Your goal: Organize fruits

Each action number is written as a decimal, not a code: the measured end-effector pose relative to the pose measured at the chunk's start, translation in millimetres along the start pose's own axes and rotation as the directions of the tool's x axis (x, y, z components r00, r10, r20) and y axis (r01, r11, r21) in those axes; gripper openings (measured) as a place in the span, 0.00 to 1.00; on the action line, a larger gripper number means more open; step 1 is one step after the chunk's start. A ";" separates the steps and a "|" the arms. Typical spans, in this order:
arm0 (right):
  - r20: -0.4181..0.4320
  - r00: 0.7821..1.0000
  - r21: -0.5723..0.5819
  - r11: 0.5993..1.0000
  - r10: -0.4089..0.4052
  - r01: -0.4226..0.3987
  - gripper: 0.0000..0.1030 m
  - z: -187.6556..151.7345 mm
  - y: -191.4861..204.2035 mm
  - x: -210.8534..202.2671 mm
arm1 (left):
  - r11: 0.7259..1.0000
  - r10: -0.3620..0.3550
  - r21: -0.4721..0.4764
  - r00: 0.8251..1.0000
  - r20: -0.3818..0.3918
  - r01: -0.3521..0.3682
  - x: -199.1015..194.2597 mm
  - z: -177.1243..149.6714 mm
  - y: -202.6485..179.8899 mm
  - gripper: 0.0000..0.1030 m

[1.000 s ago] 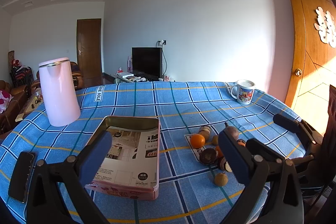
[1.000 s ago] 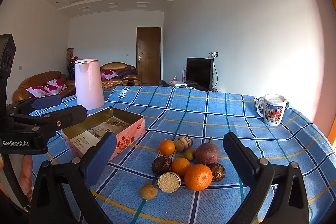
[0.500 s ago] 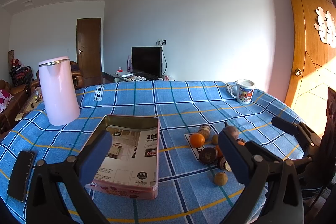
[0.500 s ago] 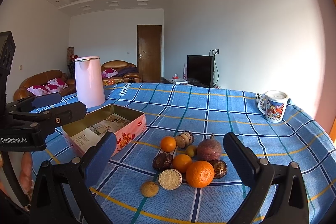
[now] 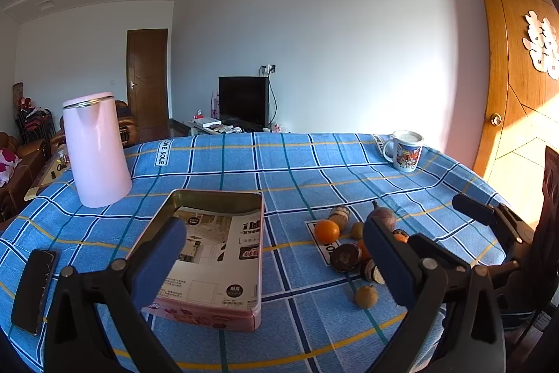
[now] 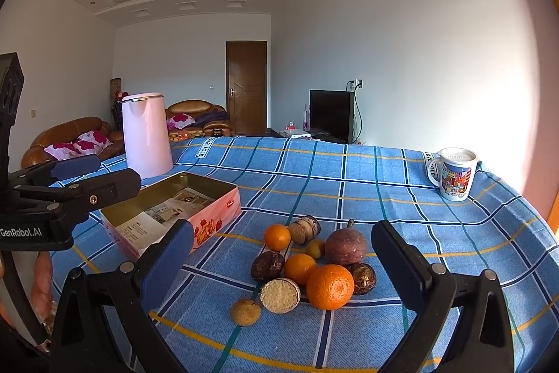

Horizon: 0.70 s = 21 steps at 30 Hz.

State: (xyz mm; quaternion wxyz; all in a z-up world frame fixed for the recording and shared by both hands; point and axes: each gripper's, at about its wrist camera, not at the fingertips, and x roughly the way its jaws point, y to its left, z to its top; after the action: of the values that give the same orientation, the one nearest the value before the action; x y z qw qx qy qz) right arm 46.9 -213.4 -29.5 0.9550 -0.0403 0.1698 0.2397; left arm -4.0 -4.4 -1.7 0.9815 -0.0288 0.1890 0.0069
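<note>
A pile of fruits lies on the blue checked tablecloth: a large orange (image 6: 330,286), two small oranges (image 6: 277,236), a purple passion fruit (image 6: 346,246), dark brown fruits (image 6: 267,265), a cut half (image 6: 280,295) and a small yellowish fruit (image 6: 245,312). The pile also shows in the left wrist view (image 5: 346,256). An open pink tin box (image 5: 213,254) with printed paper inside sits left of the pile (image 6: 174,208). My left gripper (image 5: 272,263) is open and empty above the box's near end. My right gripper (image 6: 283,268) is open and empty, above the table in front of the pile.
A pink kettle (image 5: 96,149) stands at the back left. A printed mug (image 5: 405,151) stands at the back right. A black phone (image 5: 35,289) lies near the left table edge. A wooden door (image 5: 517,86) is to the right.
The right gripper has come slightly closer to the fruit pile. The left gripper has barely shifted. Both stay open.
</note>
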 end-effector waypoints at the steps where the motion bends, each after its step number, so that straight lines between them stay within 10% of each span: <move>1: 0.000 1.000 0.002 1.000 -0.001 0.001 0.99 -0.2 -0.6 -0.1 | 1.000 0.000 0.000 1.000 -0.001 0.000 0.6 -0.1 -0.7 1.00; 12: -0.031 0.999 0.008 1.000 -0.016 0.016 0.99 -6.0 -7.9 2.6 | 1.000 -0.012 -0.009 1.000 -0.021 0.011 10.6 -8.2 -4.5 1.00; 21: -0.084 0.990 0.111 0.987 -0.109 0.118 0.99 -47.7 -66.8 -1.9 | 0.989 -0.135 0.033 0.971 -0.196 0.145 60.3 -51.3 -44.7 0.91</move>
State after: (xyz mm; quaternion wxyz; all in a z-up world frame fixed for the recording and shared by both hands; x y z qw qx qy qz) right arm 62.3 -280.7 -73.9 0.9606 -0.0040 0.2178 0.1727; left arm 34.0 -51.9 -69.3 0.9570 -0.0194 0.2808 -0.0696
